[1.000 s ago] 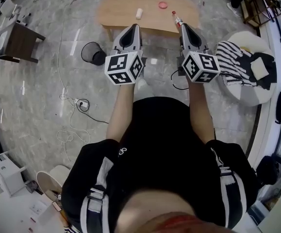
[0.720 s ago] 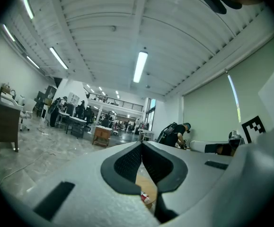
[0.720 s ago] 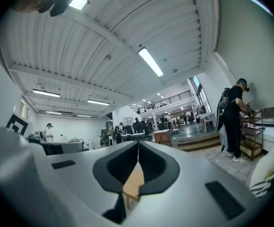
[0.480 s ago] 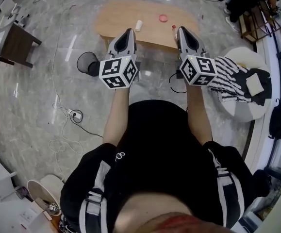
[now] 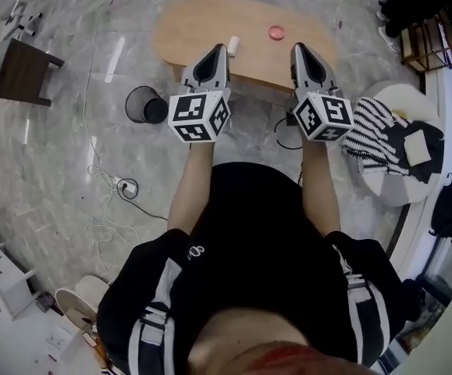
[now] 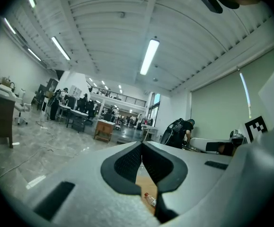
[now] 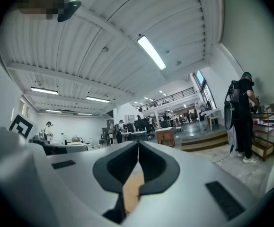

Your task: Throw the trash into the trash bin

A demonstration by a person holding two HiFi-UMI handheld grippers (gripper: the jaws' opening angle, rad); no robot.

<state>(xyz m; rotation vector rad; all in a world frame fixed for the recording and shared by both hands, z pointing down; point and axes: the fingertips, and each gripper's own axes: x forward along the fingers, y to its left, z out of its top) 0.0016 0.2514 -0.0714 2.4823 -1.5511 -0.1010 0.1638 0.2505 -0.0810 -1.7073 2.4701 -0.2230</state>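
On the table [image 5: 186, 22]: white scrap [image 5: 233, 45] and pink round piece [image 5: 276, 32], not yet picked.
Trash bin [image 5: 144, 104]: on the floor, near the table's left end.
Left gripper [image 5: 221, 51]: jaws together, empty.
Right gripper [image 5: 299, 49]: jaws together, empty.
Next reach: I think it is best to open the jaws early and take one piece.

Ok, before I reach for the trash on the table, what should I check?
1. Left tongs empty: ok, nothing between them.
2. Right tongs empty: ok.
3. Tongs open for grasping: not ok, both shut.
4. Trash in sight on table: ok, white item, pink disc, bottle.
5. Bin open, beside table: ok.
6. Trash within reach: cannot tell.
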